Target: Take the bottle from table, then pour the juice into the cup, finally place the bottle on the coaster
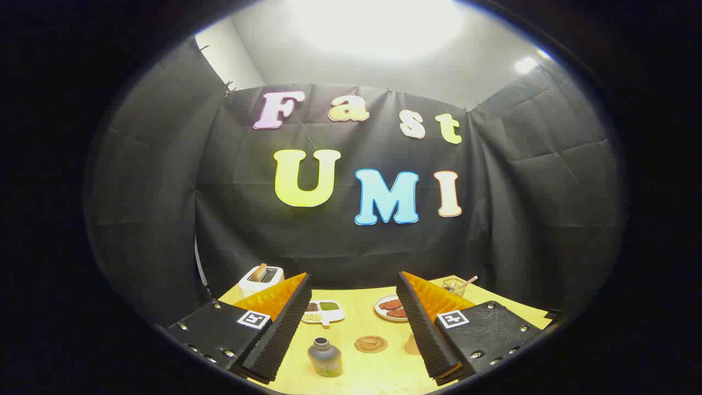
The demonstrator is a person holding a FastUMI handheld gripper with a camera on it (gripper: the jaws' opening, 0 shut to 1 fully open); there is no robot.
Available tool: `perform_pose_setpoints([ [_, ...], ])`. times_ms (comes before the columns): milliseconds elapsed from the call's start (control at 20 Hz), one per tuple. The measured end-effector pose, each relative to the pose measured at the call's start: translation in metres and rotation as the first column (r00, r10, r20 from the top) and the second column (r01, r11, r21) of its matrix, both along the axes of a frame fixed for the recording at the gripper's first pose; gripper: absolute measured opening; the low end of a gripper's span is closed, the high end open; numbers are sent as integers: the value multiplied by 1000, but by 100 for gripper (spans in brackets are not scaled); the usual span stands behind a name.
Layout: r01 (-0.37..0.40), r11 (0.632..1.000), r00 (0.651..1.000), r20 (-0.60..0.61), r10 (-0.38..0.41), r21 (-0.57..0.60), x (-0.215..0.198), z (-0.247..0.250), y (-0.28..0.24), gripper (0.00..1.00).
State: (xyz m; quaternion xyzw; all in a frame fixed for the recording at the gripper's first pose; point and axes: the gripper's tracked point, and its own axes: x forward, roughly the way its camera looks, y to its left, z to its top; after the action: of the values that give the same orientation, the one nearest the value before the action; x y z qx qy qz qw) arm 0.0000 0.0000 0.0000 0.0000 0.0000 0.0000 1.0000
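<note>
Bottle upright between fingers, tool raised, spread wide, holding nothing

Claw spread wide above the tabletop, gripping nothing; bottle stands between its fingers, coaster just beside.

Overhead light glares white above the dim booth; fisheye bending curves the edges.

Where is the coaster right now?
The round brown coaster lies on the yellow table between the open fingers, beside the grey bottle.
</note>
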Motion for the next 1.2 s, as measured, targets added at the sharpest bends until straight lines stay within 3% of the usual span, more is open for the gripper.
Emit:
perform_pose_setpoints([
  [450, -10, 1000, 1000, 0, 10, -12, 7, -32, 8, 95],
  [1200, -56, 998, 998, -15, 56, -3, 35, -142, 37, 96],
])
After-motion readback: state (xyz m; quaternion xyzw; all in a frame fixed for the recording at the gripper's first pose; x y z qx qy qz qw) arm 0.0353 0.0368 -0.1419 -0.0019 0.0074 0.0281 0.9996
